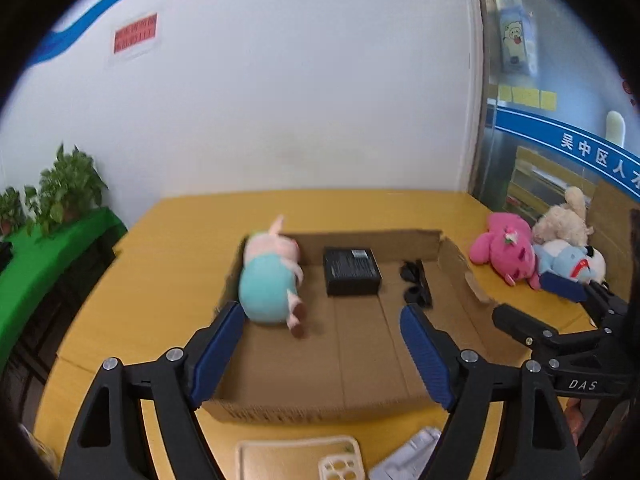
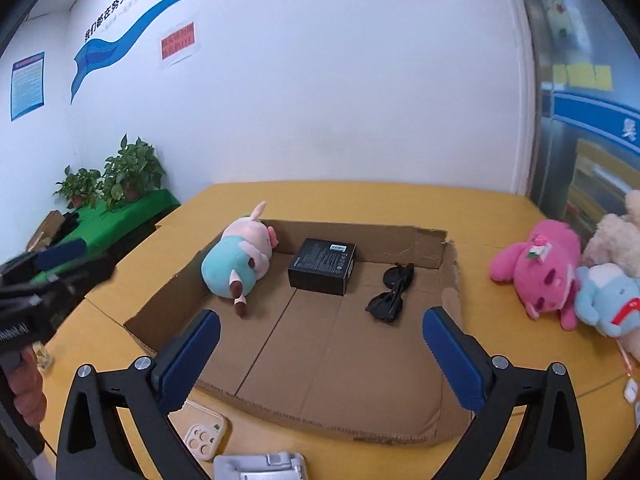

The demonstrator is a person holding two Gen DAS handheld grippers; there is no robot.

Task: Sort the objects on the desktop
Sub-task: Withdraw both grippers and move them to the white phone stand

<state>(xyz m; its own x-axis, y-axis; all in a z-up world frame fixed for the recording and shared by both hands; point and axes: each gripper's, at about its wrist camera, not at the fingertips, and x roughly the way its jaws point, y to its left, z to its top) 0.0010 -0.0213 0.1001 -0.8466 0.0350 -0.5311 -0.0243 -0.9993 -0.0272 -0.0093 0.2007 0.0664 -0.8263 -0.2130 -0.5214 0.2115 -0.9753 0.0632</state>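
Note:
A shallow cardboard tray (image 1: 360, 396) (image 2: 400, 412) lies on the yellow table. In it are a pig plush in a teal shirt (image 1: 270, 280) (image 2: 236, 260) at the left wall, a black box (image 1: 351, 271) (image 2: 323, 266) and black sunglasses (image 1: 416, 284) (image 2: 392, 292). My left gripper (image 1: 322, 324) is open and empty above the tray's near half. My right gripper (image 2: 320, 328) is open and empty over the tray's front; it shows at the right of the left wrist view (image 1: 536, 300).
A pink plush (image 1: 506, 250) (image 2: 540, 268), a cream plush (image 1: 564, 220) and a blue-and-white plush (image 1: 572, 262) (image 2: 612, 296) lie on the table right of the tray. A phone case (image 1: 300, 456) (image 2: 204, 438) and a grey stand (image 2: 260, 466) lie in front. Potted plants (image 2: 116, 176) stand left.

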